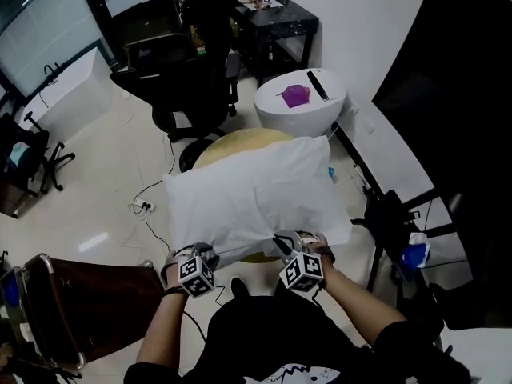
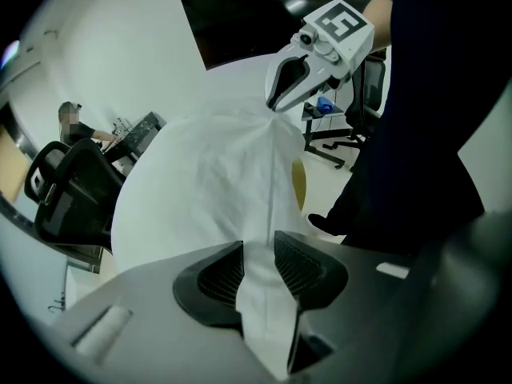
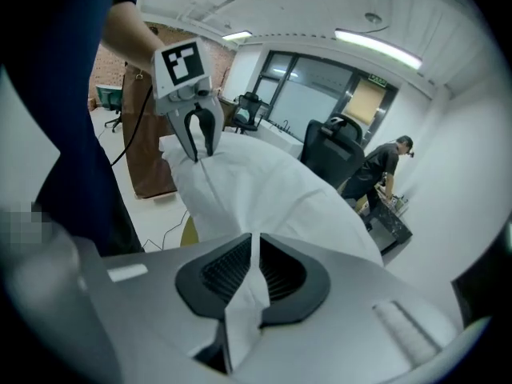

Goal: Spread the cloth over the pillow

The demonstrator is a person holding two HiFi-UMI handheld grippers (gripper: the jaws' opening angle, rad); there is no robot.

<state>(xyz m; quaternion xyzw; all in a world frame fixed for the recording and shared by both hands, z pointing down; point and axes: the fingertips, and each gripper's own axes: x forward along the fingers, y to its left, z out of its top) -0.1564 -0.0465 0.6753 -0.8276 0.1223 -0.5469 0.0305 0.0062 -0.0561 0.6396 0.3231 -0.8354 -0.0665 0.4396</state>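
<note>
**A:** Where is the thin white cloth [image 2: 264,310]?

**B:** Its near edge runs between the fingers of both grippers. From there it stretches away past the fingertips and lies on the plump white rectangular pillow [image 1: 210,206]. It mostly covers the part ahead of the right-hand fingers.

**A:** What is the left gripper [image 2: 258,250] doing with it?

**B:** Its ribbed black pads [image 2: 220,274] stand partly apart. A bunched fold of cloth passes through the gap and drapes down behind them. The pads do not look pressed onto it, so the fold is loose rather than pinched.

**A:** And the right gripper [image 3: 254,246]?

**B:** Much narrower. Its pads stand almost together, with a thin upright fold of cloth squeezed between them, so it has hold of the hem.

**A:** How do the two sit relative to each other?

**B:** Side by side at the pillow's near long edge, both tilted downward, with a span of cloth edge between them. Each gripper's own view shows the other's tips at that edge.

**A:** What is beyond the fingertips?

**B:** A round yellowish table top [image 1: 240,138] peeks out past the pillow's far edge. Farther off are a black office chair [image 1: 180,70] and, beyond the right fingers, a white rounded stand [image 1: 300,114] with a purple object [image 1: 295,96] on it.
</note>
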